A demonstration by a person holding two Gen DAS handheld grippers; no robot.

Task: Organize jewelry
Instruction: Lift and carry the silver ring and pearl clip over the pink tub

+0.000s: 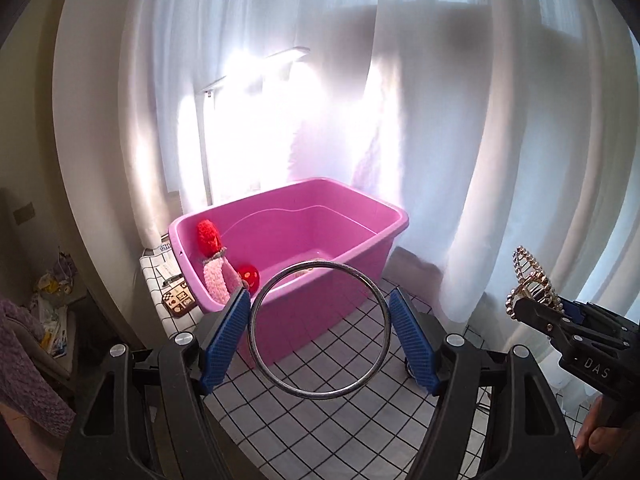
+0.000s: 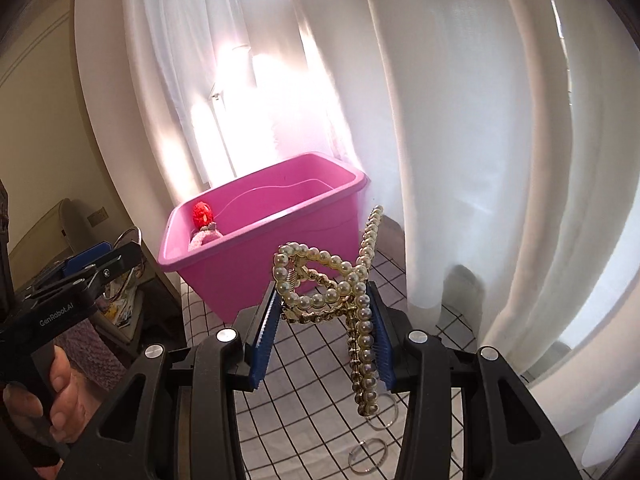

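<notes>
A: Jewelry status first. I have one piece in each hand-held gripper, both lifted clear of the checked cloth [image 1: 352,360] on the bench. The left hand-held gripper [image 1: 319,334] holds a metal bangle [image 1: 319,326] across its widest span, so the jaws stand wide, one blue pad [image 1: 224,340] against each side of the ring.

B: Why grip it across the full width?

A: As I judge it, a thin ring offers no other stable purchase. Pressed from opposite sides, it stands upright between the pads and cannot swing.

B: And the right?

A: The right hand-held gripper [image 2: 320,334] is set narrow, closed on a pearl hair claw [image 2: 332,288]. The pads clamp the claw's body; one pearl-lined arm rises above the jaws and another hangs below them. I read this as a grip on the stiffest part, leaving the sprung arms free.

B: Where do the pieces go?

A: Probably the pink tub [image 1: 340,216], which sits ahead of both grippers on the same cloth, in front of a white curtain [image 1: 500,160]. It already contains a red-and-pink plush toy [image 1: 214,264] and a red ball [image 1: 248,275], so I cannot confirm it is the jewelry container.

B: Anything left on the bench?

A: Two small metal rings [image 2: 368,454] lie on the cloth below the right gripper, not yet collected.

B: Risks?

A: The bangle may slip if pad pressure eases. The claw's hanging arm may catch the tub rim on approach.
</notes>
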